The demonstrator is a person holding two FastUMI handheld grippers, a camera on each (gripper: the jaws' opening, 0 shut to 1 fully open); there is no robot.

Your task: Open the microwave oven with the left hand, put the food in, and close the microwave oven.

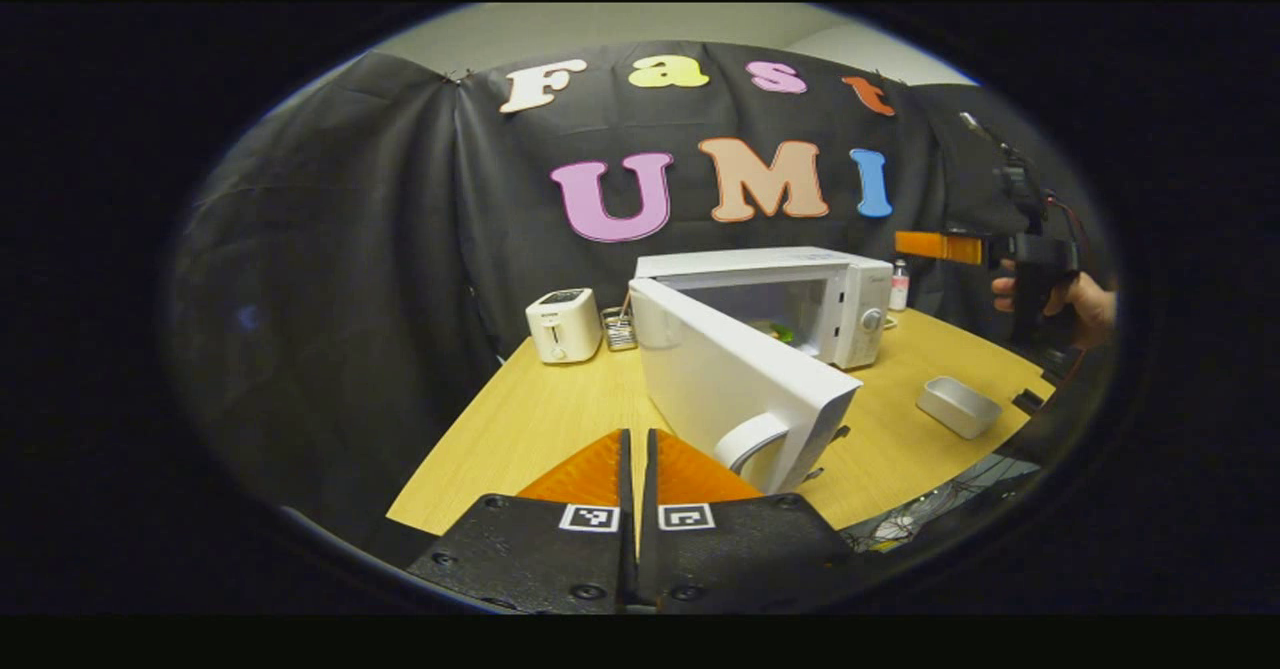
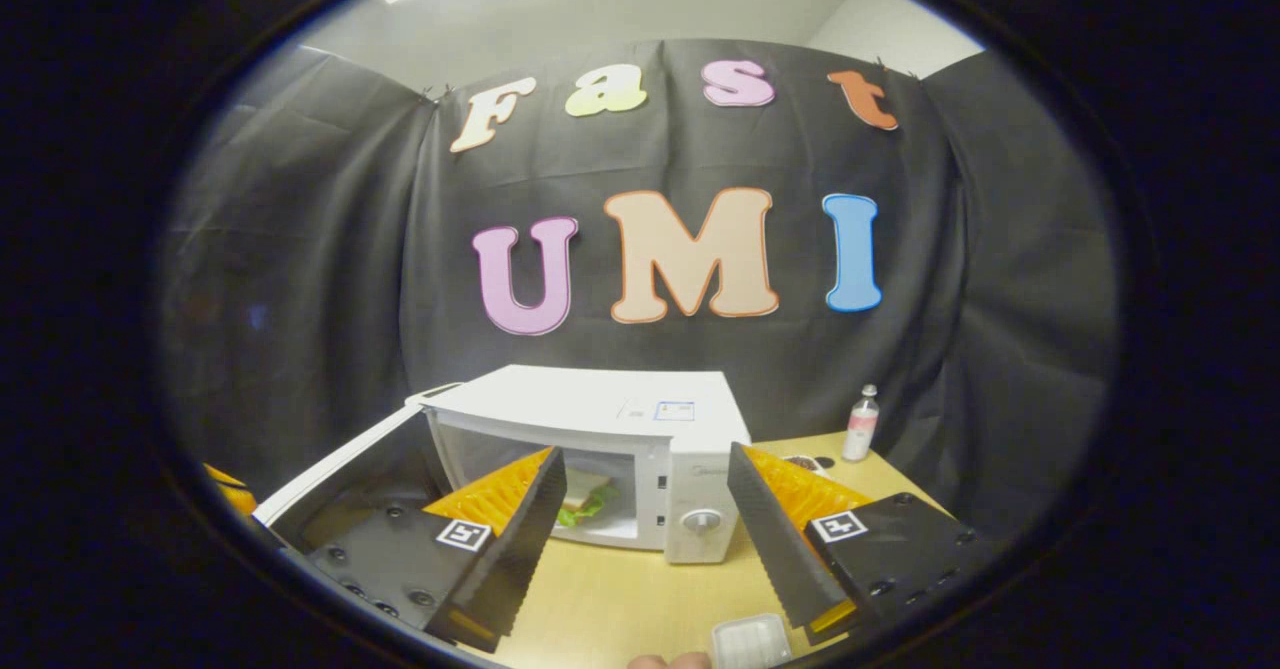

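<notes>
The white microwave [image 1: 850, 294] stands on the wooden table with its door [image 1: 735, 379] swung wide open toward me. Food [image 1: 775, 330] lies inside the cavity; in the right gripper view it reads as a sandwich with green leaves [image 2: 585, 501]. My left gripper [image 1: 637, 436] is shut with nothing between its fingers, just left of the door's round handle [image 1: 750, 439] and not touching it. My right gripper [image 2: 645, 454] is open and empty, held up in front of the microwave [image 2: 600, 414]. From the left gripper view it hangs in a hand [image 1: 1075, 304] at the far right.
A white toaster [image 1: 565, 324] and a small wire holder [image 1: 620, 329] stand left of the microwave. A small bottle [image 2: 862, 421] is behind it on the right. An empty white tray [image 1: 958, 406] lies near the table's right front edge [image 1: 440, 509].
</notes>
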